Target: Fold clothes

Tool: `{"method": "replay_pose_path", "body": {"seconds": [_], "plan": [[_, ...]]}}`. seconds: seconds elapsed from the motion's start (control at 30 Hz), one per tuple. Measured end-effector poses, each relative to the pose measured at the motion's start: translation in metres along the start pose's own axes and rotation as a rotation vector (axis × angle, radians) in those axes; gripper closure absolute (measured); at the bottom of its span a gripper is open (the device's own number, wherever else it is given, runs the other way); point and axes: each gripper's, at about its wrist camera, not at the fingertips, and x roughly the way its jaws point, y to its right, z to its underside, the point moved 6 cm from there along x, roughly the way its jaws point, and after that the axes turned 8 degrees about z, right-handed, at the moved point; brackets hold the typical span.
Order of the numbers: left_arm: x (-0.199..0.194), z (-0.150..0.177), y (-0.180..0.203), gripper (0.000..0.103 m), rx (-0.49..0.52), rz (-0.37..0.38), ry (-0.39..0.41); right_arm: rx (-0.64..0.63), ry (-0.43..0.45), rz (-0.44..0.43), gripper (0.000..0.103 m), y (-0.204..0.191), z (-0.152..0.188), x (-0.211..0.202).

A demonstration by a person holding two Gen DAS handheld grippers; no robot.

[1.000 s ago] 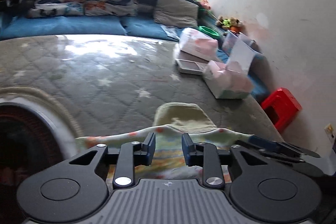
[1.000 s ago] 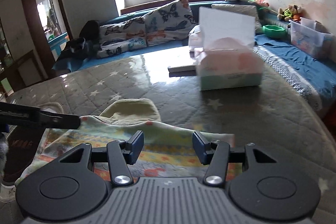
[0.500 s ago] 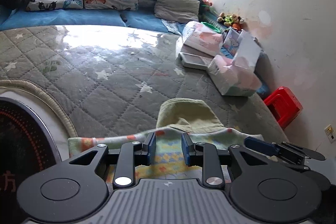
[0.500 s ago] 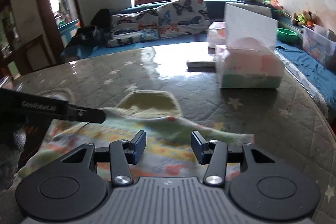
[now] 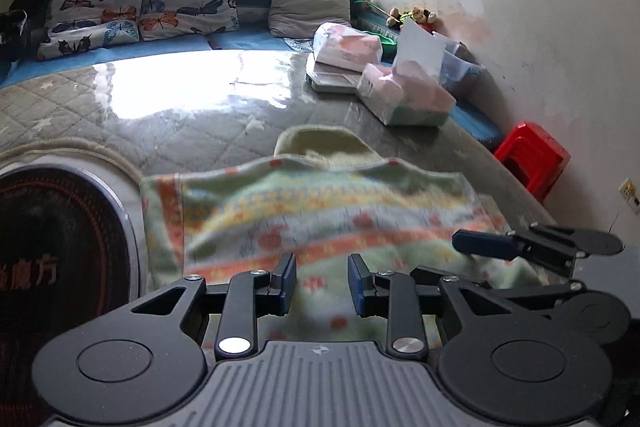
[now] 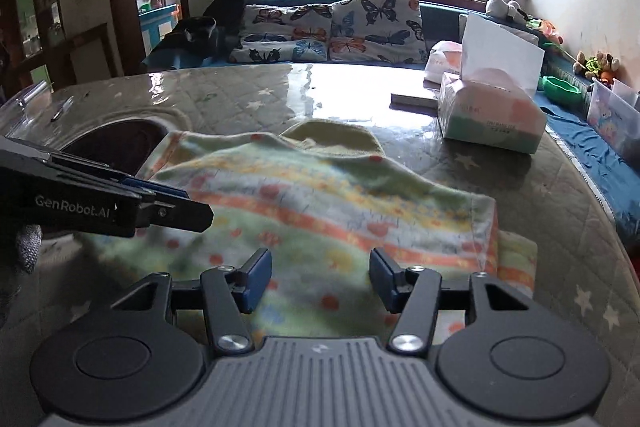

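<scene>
A small patterned garment (image 5: 320,211) with green, yellow and orange stripes lies folded on the quilted table, its pale yellow-green hood (image 5: 324,143) sticking out at the far side. It also shows in the right wrist view (image 6: 320,211). My left gripper (image 5: 322,285) is open and empty, held above the garment's near edge. My right gripper (image 6: 320,281) is open and empty above the near right part. The right gripper shows at the right of the left wrist view (image 5: 480,245), and the left gripper at the left of the right wrist view (image 6: 176,207).
A tissue box (image 6: 490,119) and a flat book (image 5: 334,83) stand at the table's far right. A round heater (image 5: 52,251) sits in the table on the left. A sofa with butterfly cushions (image 6: 332,31) lies behind. A red stool (image 5: 532,159) stands by the wall.
Both grippers have pulled back toward me and risen, so more of the garment shows in front of them. The jaws have opened a little wider. The garment lies folded over.
</scene>
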Motion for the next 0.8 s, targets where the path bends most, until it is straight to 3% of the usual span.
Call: {"method": "replay_pose_path", "body": {"seconds": [0.6,0.8], "plan": [[-0.027,0.035,0.001,0.058,-0.011,-0.068,0.022,0.127,0.010,0.063,0.047,0.034,0.048,-0.036],[-0.034,0.040,0.002,0.046,-0.028,-0.078,0.014,0.130,0.027,0.059,0.034,0.032,0.046,-0.042]]}}
